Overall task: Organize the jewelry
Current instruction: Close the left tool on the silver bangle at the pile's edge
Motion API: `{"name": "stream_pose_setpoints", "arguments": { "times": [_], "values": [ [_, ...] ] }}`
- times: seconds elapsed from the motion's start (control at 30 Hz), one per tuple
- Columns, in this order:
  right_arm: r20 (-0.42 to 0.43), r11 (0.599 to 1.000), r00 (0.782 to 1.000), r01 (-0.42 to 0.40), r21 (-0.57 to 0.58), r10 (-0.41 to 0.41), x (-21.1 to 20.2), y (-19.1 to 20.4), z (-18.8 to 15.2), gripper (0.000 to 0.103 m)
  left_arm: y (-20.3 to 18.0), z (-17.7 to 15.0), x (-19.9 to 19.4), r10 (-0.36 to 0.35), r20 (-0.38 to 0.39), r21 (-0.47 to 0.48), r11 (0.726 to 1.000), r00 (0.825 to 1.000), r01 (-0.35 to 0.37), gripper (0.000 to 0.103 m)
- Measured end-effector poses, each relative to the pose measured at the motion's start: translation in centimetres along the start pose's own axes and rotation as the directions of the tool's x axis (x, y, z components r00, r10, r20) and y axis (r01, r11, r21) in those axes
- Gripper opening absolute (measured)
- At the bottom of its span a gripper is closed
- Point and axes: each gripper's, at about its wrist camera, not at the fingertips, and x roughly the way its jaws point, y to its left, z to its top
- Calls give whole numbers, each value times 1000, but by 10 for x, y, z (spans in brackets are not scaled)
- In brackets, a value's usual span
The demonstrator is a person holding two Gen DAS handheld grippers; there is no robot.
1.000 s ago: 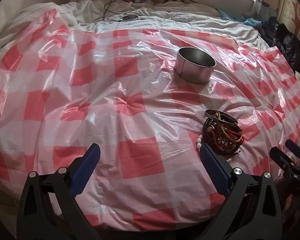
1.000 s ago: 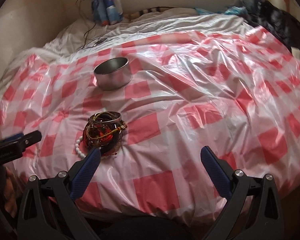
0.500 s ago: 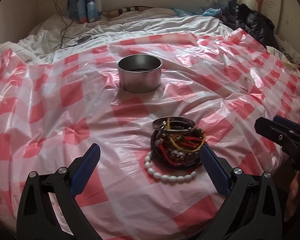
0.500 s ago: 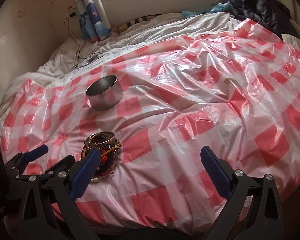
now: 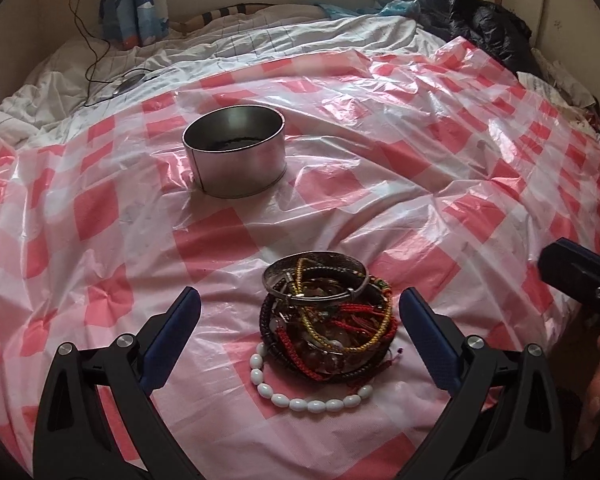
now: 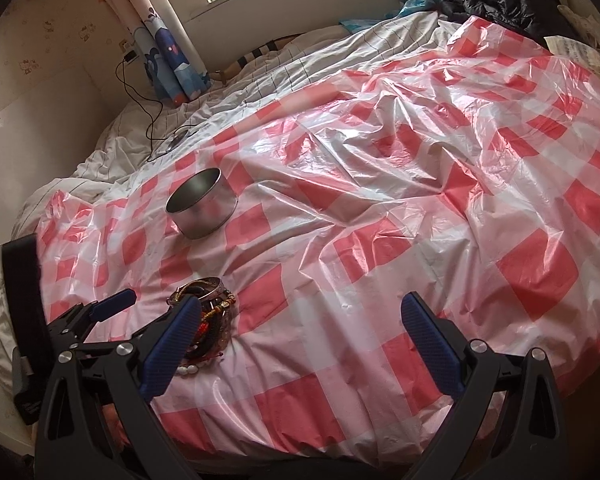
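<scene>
A pile of bracelets (image 5: 327,320), made of a silver metal bangle, dark beads, red and yellow cords, lies on the red-and-white checked plastic sheet (image 5: 420,184) that covers the bed. A white bead bracelet (image 5: 308,402) curls along the near edge of the pile, touching it. Behind the pile, well apart, a round silver metal tin (image 5: 236,152) stands upright with something dark inside. The left gripper (image 5: 299,326) is wide open, its blue fingers on both sides of the pile. The right gripper (image 6: 300,328) is also wide open, over the bare sheet beside the pile.
</scene>
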Motion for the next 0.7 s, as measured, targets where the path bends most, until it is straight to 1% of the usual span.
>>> {"name": "stream_pose_setpoints", "arguments": {
  "times": [0.1,0.23,0.27,0.4,0.5,0.57,0.6,0.67,0.7],
  "values": [
    [0,1000,1000,-16,19,16,0,-3,0,96,6,2,11,48,-33,-16,999,998,-49,96],
    [-1,999,1000,-30,32,30,0,-6,0,96,22,11,14,130,-13,-70,989,991,-130,96],
    [-1,999,999,-32,34,33,0,-6,0,96,27,12,15,136,-18,-94,986,991,-137,96],
    [-1,998,999,-46,48,46,1,-9,1,96,53,13,22,126,-53,-196,971,991,-134,96],
    [-2,997,999,-53,57,53,1,-10,2,96,64,13,21,124,-52,-232,964,991,-132,96],
    [-1,997,999,-54,59,54,1,-11,1,96,70,12,23,104,-56,-264,958,993,-115,96],
    [-1,997,998,-55,59,55,1,-11,1,96,74,12,24,76,-63,-288,953,995,-91,96],
    [-2,997,998,-55,59,55,1,-11,1,96,82,9,28,-16,-66,-344,939,998,-8,96],
    [-2,997,998,-56,60,56,1,-11,1,96,87,7,29,-86,-54,-389,920,995,58,96]
  ]
}}
